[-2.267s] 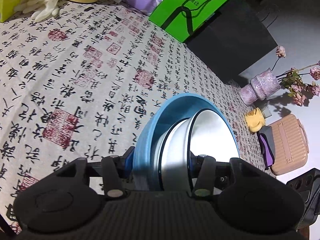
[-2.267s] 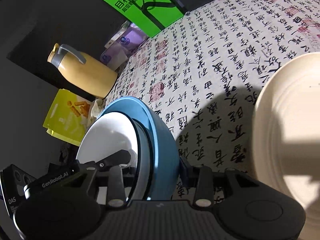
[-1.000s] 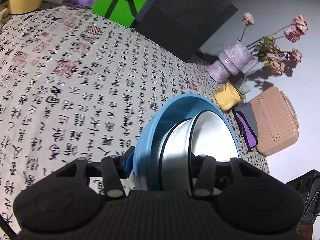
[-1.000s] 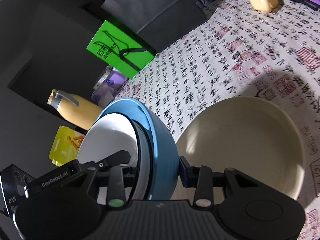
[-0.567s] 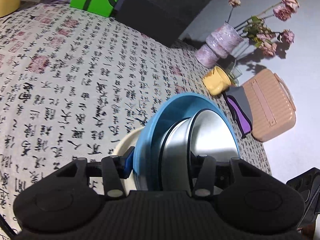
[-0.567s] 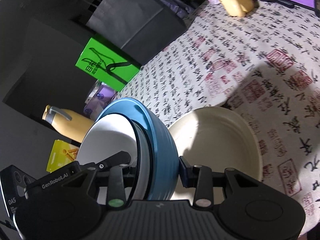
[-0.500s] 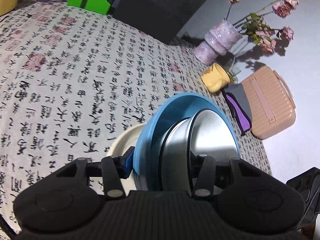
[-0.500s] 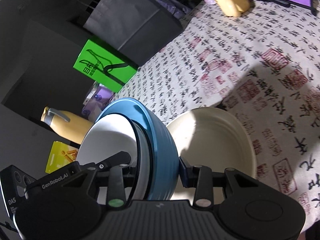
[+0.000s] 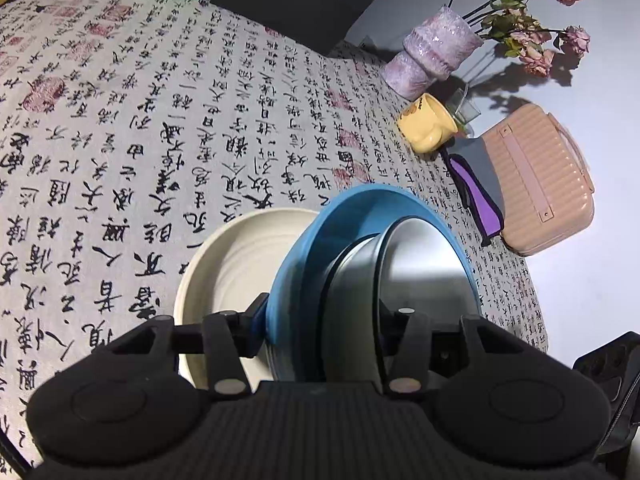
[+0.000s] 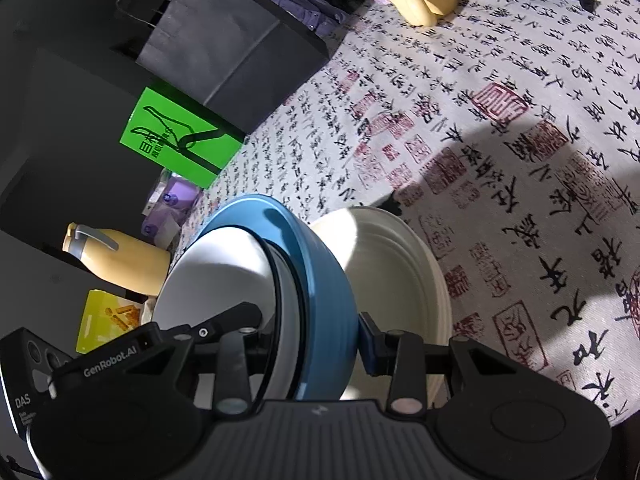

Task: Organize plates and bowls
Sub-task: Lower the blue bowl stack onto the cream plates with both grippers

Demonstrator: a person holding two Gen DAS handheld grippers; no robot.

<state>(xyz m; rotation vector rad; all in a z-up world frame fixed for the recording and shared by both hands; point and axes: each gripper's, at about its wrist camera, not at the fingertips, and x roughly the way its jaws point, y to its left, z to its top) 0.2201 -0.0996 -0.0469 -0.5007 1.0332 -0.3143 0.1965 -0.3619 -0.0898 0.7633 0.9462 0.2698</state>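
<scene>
A blue bowl (image 9: 360, 220) with a steel bowl (image 9: 424, 276) nested inside it hangs tilted on edge above the table. My left gripper (image 9: 320, 320) is shut on the stacked rims on one side. My right gripper (image 10: 314, 332) is shut on the opposite side, where the blue bowl (image 10: 324, 276) shows its outer wall and the inner bowl (image 10: 216, 276) looks pale. A cream plate (image 9: 232, 252) lies flat on the calligraphy cloth just below and beyond the bowls, and it also shows in the right wrist view as the cream plate (image 10: 396, 276).
A yellow mug (image 9: 426, 128), a purple vase of dried roses (image 9: 436, 54), a grey and purple pouch (image 9: 476, 184) and a pink case (image 9: 536, 176) stand at the far end. A black bag (image 10: 224, 52), green bag (image 10: 176, 140) and yellow jug (image 10: 120, 260) line the side.
Both grippers carried the nested bowls across the table and a little lower. The cream plate has come in under the bowls in the left wrist view. Both grips are unchanged.
</scene>
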